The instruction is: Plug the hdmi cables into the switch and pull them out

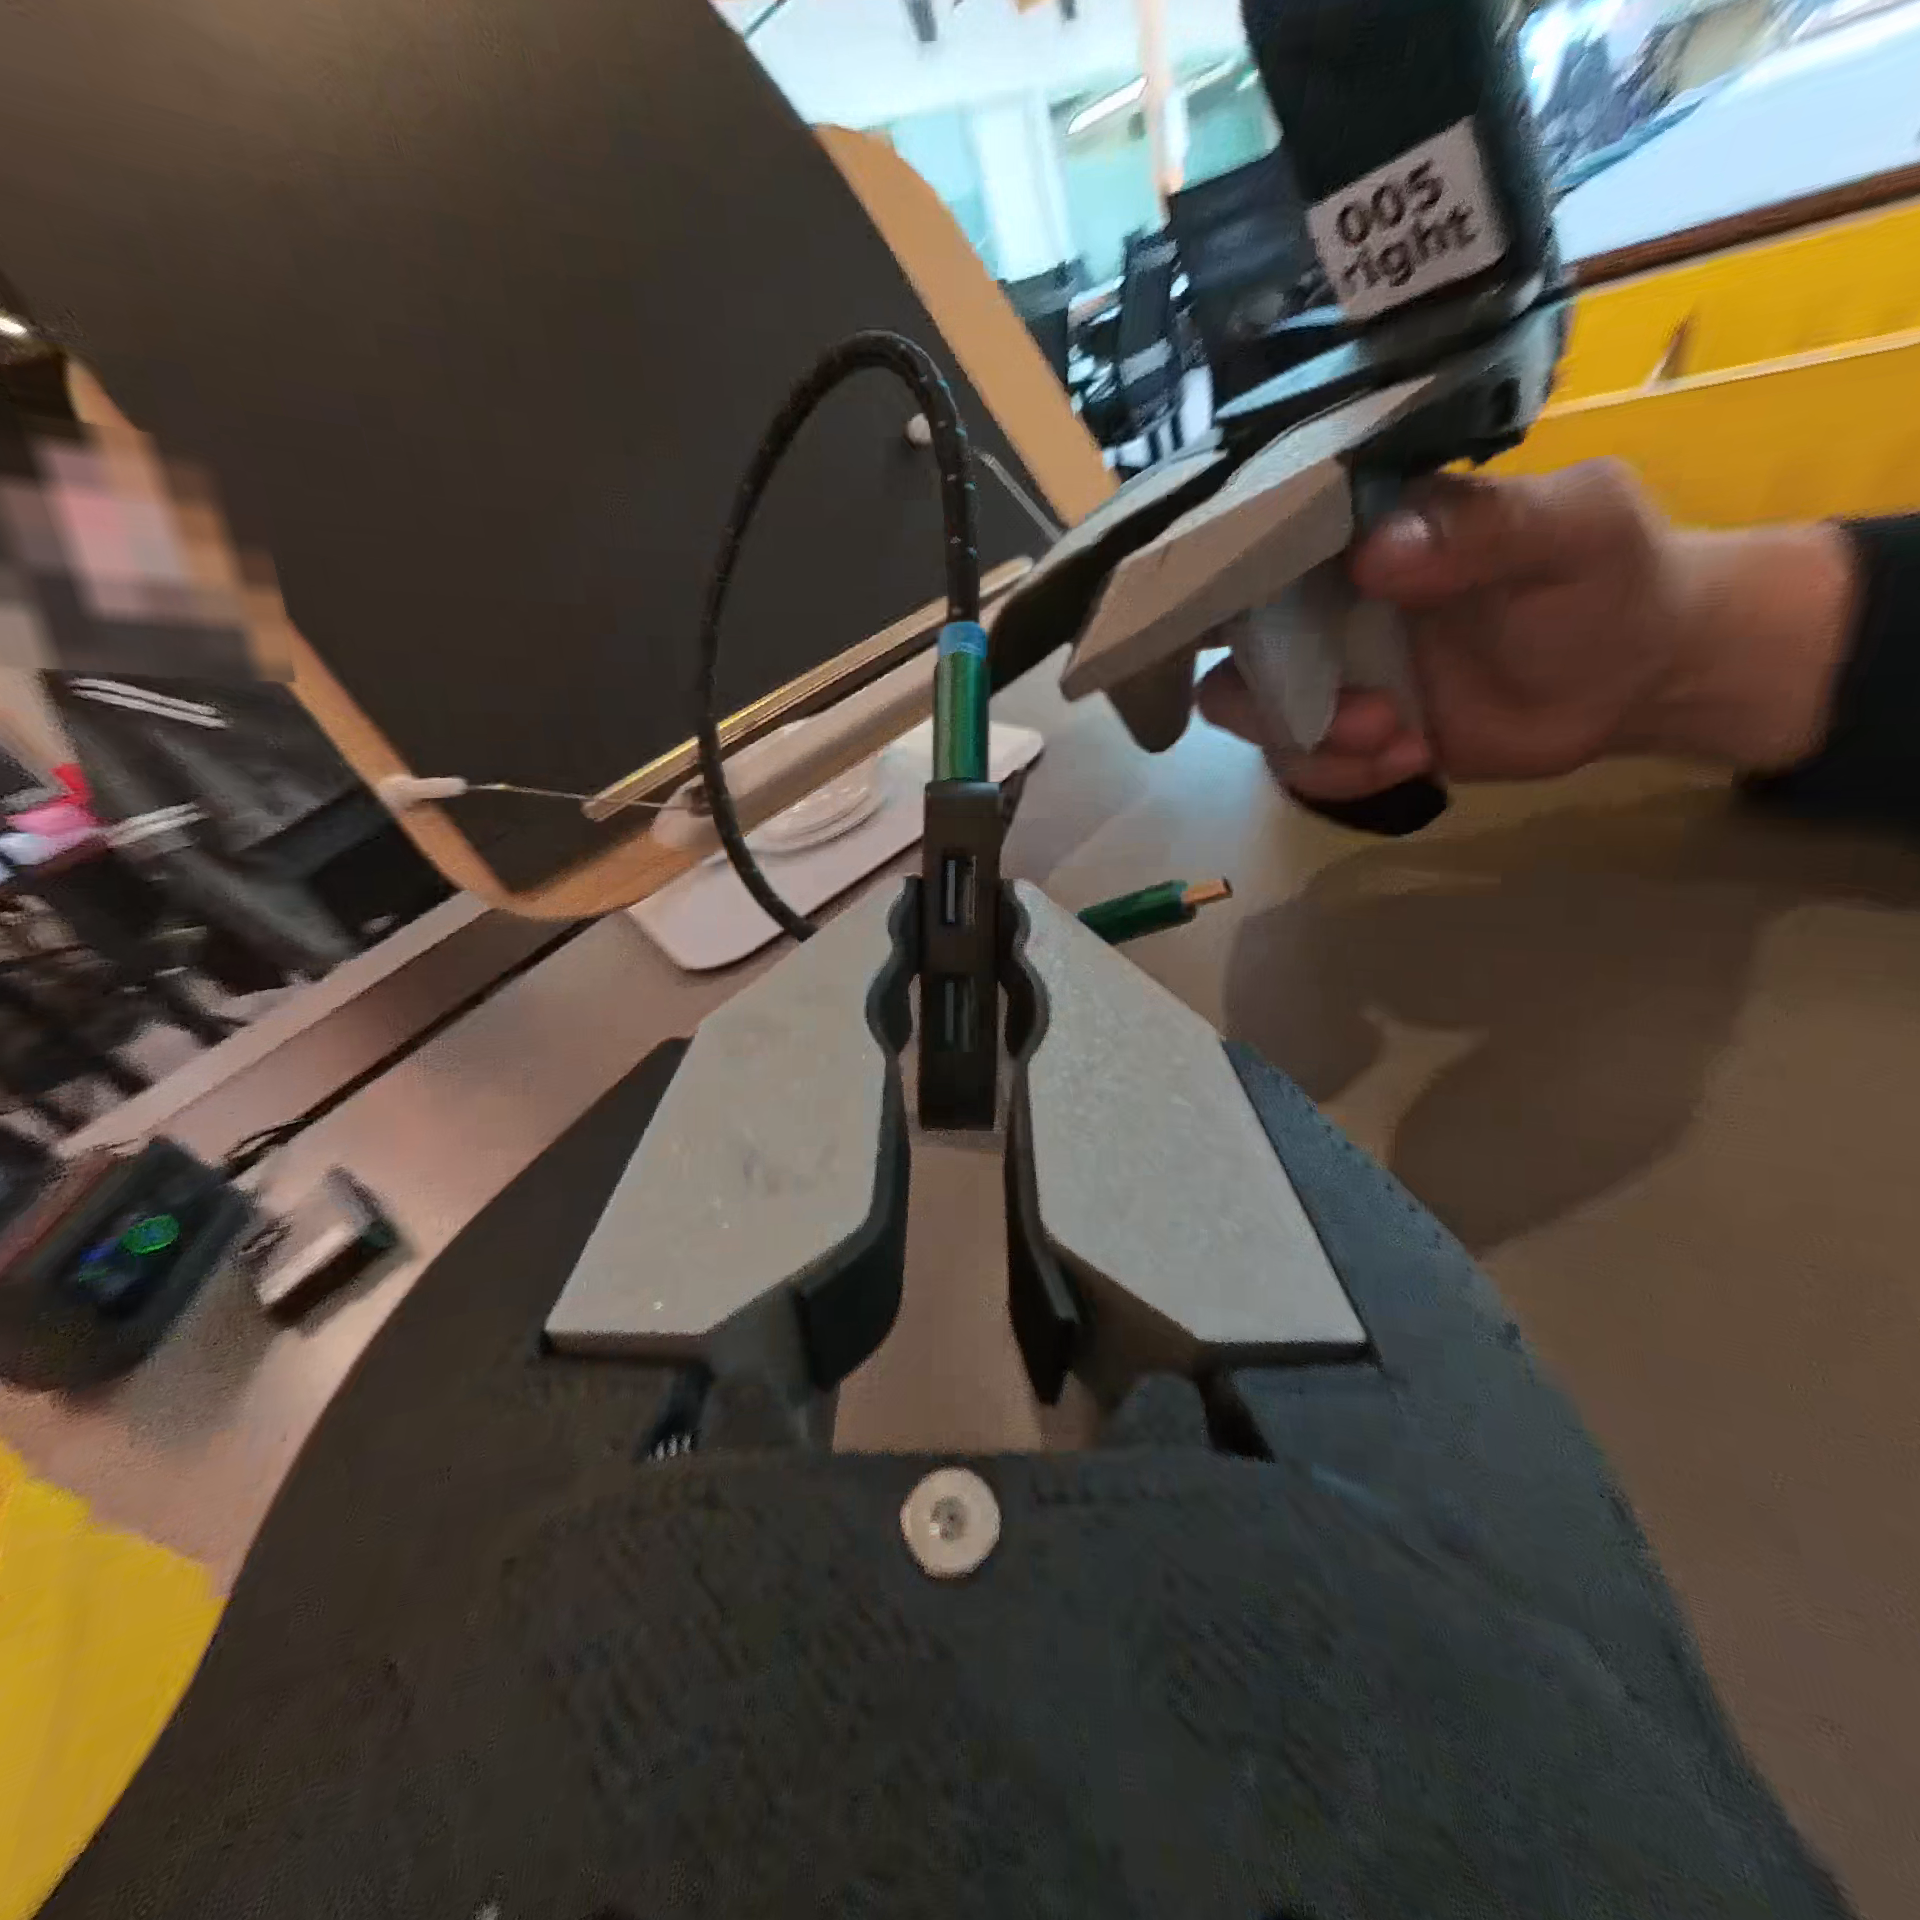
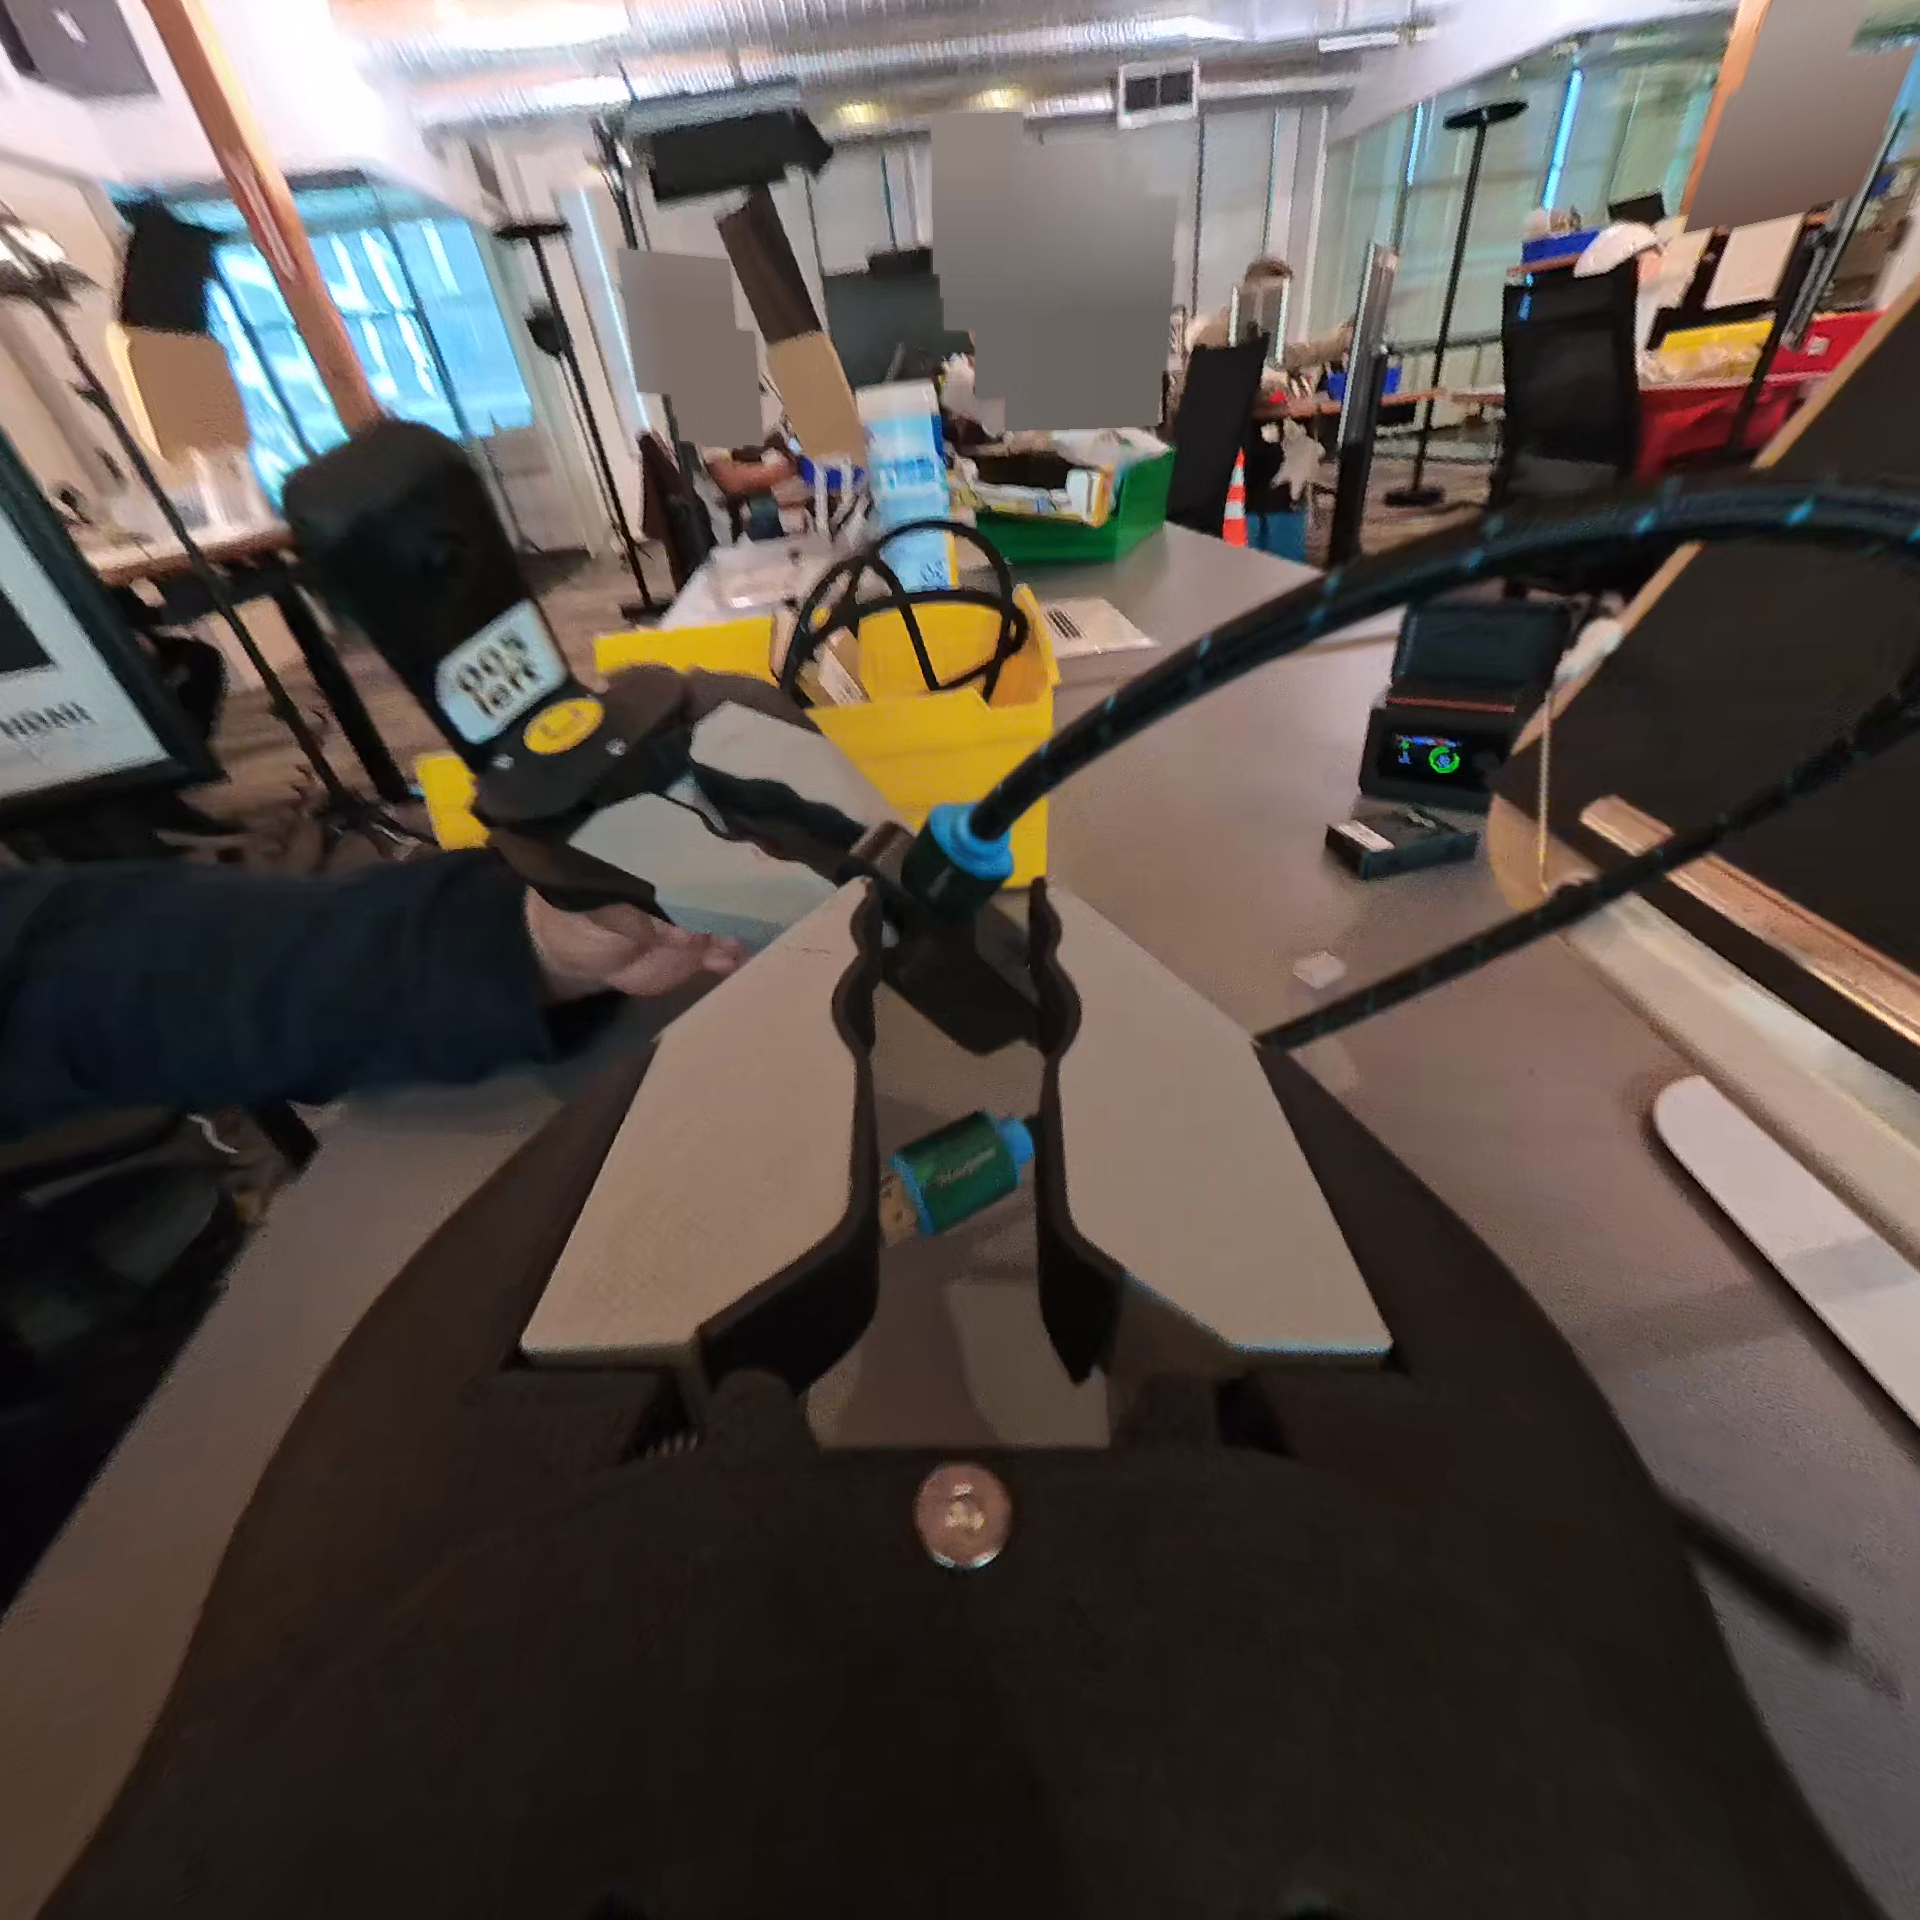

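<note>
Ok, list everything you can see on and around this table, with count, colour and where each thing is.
switch: one, black, clamped in the left gripper
HDMI plugs: two, green; one in the switch's top end, one loose on the table
braided cable: one, black, arching from the inserted plug
bin: one, yellow, far side of the table
screen device: one, black, on the table
table: one, grey-brown
hands: two, one holding the right gripper, one the left
left gripper: jaws shut on the switch
right gripper: jaws open, flanking the switch
</note>
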